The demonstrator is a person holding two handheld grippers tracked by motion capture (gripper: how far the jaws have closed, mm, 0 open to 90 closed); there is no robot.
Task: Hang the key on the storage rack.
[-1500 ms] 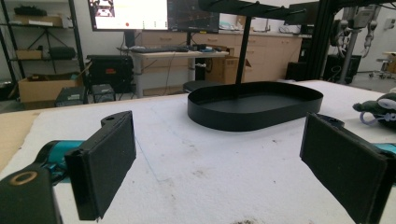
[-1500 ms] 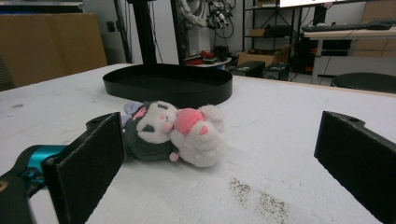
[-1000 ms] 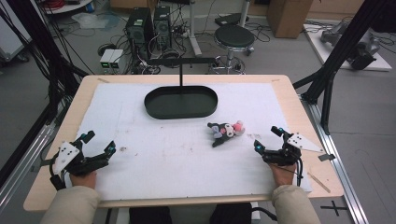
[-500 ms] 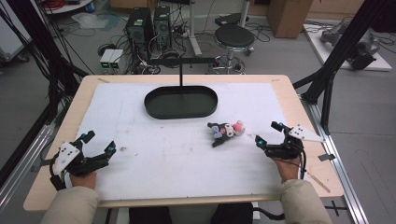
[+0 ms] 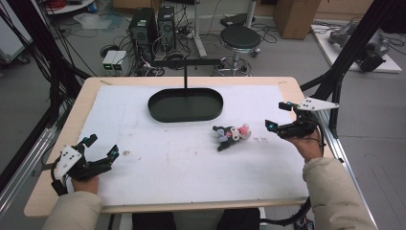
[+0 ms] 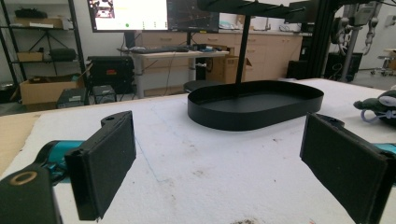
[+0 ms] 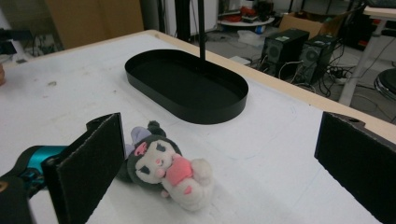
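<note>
Right gripper view: plush toy point(image 7: 166, 170) between spread fingers point(image 7: 93, 165).

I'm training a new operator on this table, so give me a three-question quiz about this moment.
1. True or false: the plush toy lies inside the black tray.
2. Which gripper is nearer the toy? A) left gripper B) right gripper
3. Fill in: both grippers have their fingers ____.

Key: 1 false, it lies on the white mat beside the tray; 2 B; 3 open.
</note>
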